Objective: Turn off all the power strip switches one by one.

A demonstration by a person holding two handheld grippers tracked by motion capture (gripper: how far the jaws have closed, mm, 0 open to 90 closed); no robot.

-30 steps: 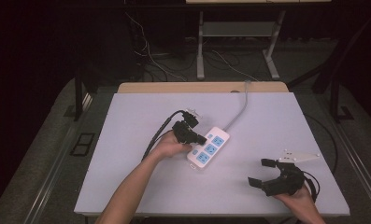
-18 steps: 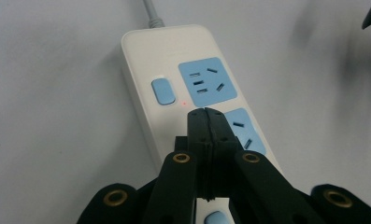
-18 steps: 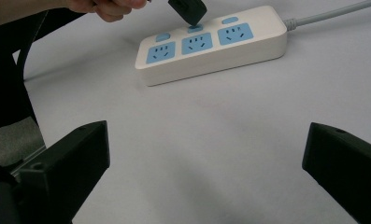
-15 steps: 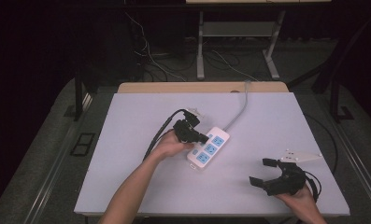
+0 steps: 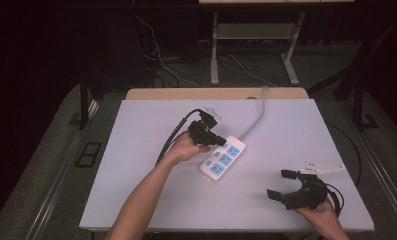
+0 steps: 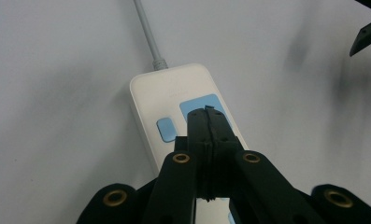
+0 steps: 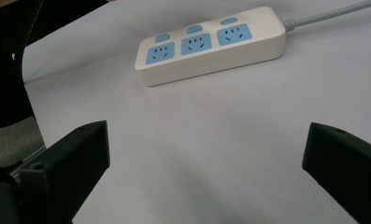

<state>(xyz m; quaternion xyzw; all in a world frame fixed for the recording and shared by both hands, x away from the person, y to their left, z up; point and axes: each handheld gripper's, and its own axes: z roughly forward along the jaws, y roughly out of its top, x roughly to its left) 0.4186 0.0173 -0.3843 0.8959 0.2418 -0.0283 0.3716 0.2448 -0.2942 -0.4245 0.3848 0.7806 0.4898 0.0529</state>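
The power strip is found mid-table, nothing plugged in. The left gripper, clenched on nothing, is held over its cable-end socket, seemingly to press. The right gripper is kept released, well apart. Completion cannot be judged.

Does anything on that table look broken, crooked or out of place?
Nothing stands out. The white power strip with three blue sockets lies flat and slanted on the pale grey table, looking intact, with nothing plugged in. The left gripper, jaws closed, sits over its cord end; the right gripper is open, well apart.
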